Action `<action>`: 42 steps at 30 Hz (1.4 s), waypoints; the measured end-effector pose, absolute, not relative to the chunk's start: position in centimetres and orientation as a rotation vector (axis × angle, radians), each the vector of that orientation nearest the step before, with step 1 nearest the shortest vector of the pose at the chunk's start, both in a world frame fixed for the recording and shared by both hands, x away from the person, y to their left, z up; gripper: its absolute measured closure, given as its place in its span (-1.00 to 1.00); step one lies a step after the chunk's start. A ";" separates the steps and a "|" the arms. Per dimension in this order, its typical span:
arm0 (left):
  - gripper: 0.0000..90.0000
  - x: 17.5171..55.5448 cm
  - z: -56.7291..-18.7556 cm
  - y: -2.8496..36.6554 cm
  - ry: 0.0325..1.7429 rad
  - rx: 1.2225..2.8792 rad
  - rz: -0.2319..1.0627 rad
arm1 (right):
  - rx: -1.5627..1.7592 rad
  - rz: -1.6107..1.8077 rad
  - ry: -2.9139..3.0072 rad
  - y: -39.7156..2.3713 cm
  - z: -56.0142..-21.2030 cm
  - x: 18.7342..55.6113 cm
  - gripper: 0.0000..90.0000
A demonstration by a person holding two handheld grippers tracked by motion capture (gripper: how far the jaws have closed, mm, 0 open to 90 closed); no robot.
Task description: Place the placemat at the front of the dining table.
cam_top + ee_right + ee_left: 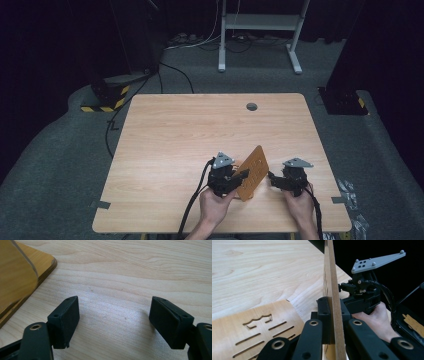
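Meanwhile, the left gripper pinches 1 thin, flat brown wooden panel with cut-out slots by its edge, tilted upright above the pale wooden table; rigid and light, it likely needs edge grips. Right gripper spread, empty.

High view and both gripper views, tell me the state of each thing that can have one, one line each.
Left gripper: shut on the wooden panel, clamping its edge.
Right gripper: open, nothing between its jaws, just above the table.
Wooden panel: lifted and tilted up on edge, held by the left gripper.
Second wooden panel: lying flat on the table, slots cut through it.
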State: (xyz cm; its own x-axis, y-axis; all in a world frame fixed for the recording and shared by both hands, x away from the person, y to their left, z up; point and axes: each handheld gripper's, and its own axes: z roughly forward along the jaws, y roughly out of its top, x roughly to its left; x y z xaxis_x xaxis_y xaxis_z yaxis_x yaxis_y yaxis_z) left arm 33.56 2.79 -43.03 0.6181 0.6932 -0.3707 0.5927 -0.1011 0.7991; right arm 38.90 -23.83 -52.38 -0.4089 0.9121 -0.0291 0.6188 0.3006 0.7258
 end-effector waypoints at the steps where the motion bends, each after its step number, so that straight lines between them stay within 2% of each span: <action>1: 0.91 33.6 -43.0 2.9 1.044 1.783 0.124 | 1.365 0.895 2.132 -23.8 -52.4 38.9 -0.46; 18: 0.91 33.9 -42.1 4.1 1.019 1.786 0.196 | 1.370 0.887 2.133 -23.8 -52.3 38.8 -0.46; 42: 0.91 34.8 -41.2 6.0 1.079 1.750 0.240 | 1.369 0.884 2.132 -23.8 -52.3 38.8 -0.46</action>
State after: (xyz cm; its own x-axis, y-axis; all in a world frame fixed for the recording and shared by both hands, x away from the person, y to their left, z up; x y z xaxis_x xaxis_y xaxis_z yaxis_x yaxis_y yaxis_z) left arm 34.78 6.01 -41.24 0.5781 0.7537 -0.3127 0.5500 -0.0769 0.8316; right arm 38.83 -23.81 -52.34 -0.4033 0.9145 -0.0322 0.6233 0.3003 0.7220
